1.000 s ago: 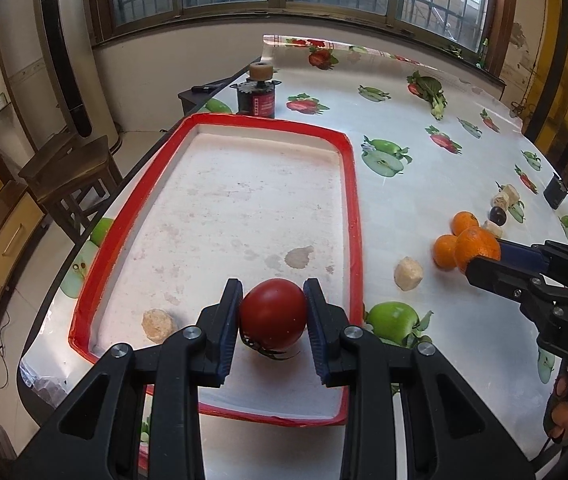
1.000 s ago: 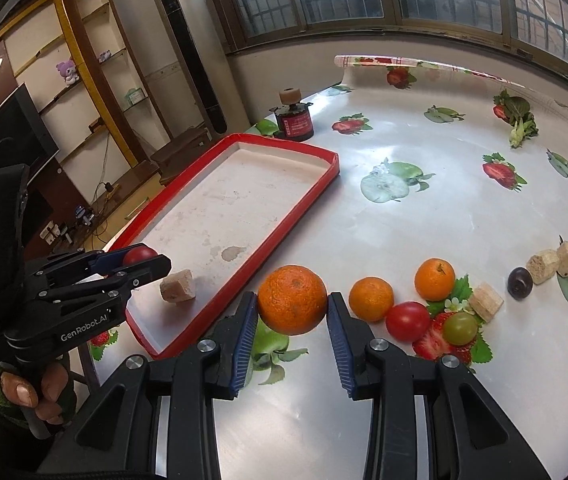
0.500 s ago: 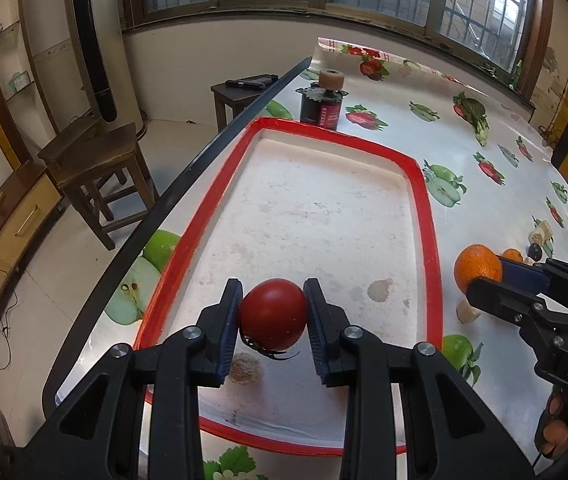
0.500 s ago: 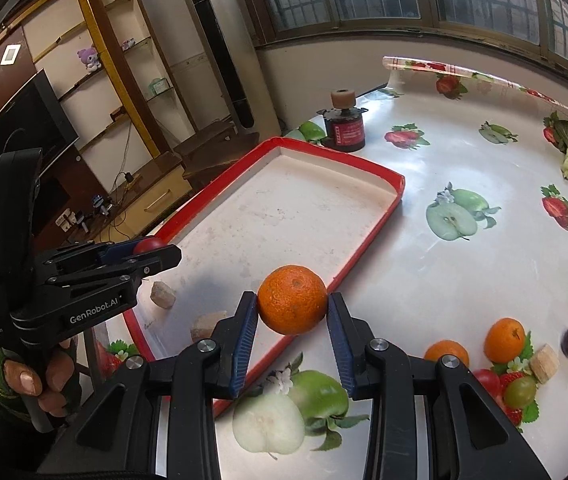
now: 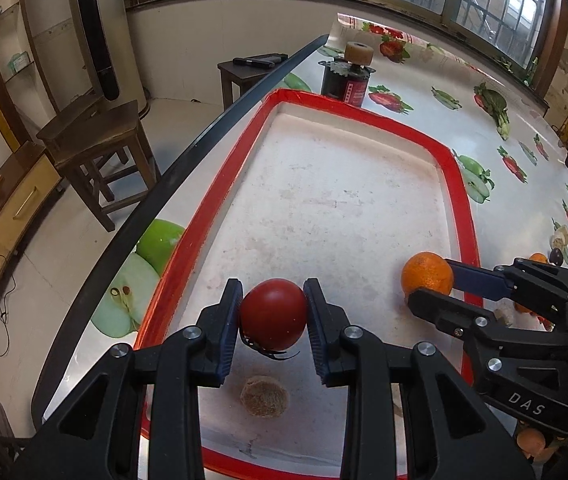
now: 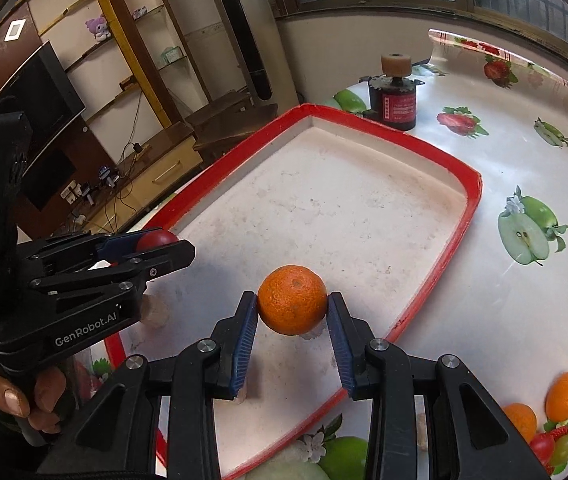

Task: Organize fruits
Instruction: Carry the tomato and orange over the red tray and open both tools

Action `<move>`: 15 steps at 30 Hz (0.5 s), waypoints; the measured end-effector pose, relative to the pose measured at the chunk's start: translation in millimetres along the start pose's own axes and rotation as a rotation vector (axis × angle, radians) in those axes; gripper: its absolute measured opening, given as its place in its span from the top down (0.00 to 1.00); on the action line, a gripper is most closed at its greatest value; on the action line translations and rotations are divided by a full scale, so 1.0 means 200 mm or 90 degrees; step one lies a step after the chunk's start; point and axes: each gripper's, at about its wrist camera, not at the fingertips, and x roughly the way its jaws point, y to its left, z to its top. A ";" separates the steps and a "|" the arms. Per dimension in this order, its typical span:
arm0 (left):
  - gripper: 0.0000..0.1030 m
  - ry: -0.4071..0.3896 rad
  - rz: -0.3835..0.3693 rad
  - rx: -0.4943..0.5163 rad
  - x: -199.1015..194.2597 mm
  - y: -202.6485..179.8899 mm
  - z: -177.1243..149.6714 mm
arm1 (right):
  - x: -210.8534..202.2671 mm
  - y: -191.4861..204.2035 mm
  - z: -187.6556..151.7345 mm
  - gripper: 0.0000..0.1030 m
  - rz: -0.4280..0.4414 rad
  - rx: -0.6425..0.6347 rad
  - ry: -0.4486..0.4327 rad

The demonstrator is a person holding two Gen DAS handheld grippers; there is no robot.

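My left gripper [image 5: 273, 318] is shut on a dark red tomato [image 5: 274, 314], held above the near left part of the red-rimmed white tray [image 5: 268, 108]. In the right wrist view that same left gripper [image 6: 172, 246] shows at the left with the tomato [image 6: 154, 239] between its pads. My right gripper [image 6: 292, 316] is shut on an orange [image 6: 292, 299] over the tray's near right part [image 6: 472, 208]. From the left wrist view the orange [image 5: 426, 273] and the right gripper [image 5: 432, 286] sit just inside the right rim.
A tan lump [image 5: 263, 396] lies on the tray floor below the tomato; another [image 6: 156, 312] shows beside the left gripper. More oranges [image 6: 564, 396], small tomatoes and a grape lie on the fruit-print tablecloth to the right. A dark can [image 5: 346, 80] stands behind the tray. The table edge and a wooden stool [image 5: 96, 140] lie left.
Both grippers have travelled leftward over the tray with their fruit. The orange has crossed from outside the right rim to above the tray floor. The tomato now hangs nearer the left rim.
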 end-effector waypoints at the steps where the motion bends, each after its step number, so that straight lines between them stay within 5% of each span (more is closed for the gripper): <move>1: 0.72 0.004 0.002 0.000 0.01 0.00 0.00 | 0.02 0.00 0.00 0.65 -0.001 -0.002 0.006; 12: 0.72 0.031 0.016 -0.017 0.06 0.02 -0.02 | 0.09 0.02 0.00 0.62 -0.008 -0.027 0.029; 15: 0.72 0.023 0.008 -0.025 0.02 0.01 -0.03 | 0.06 0.03 -0.01 0.48 -0.008 -0.029 0.028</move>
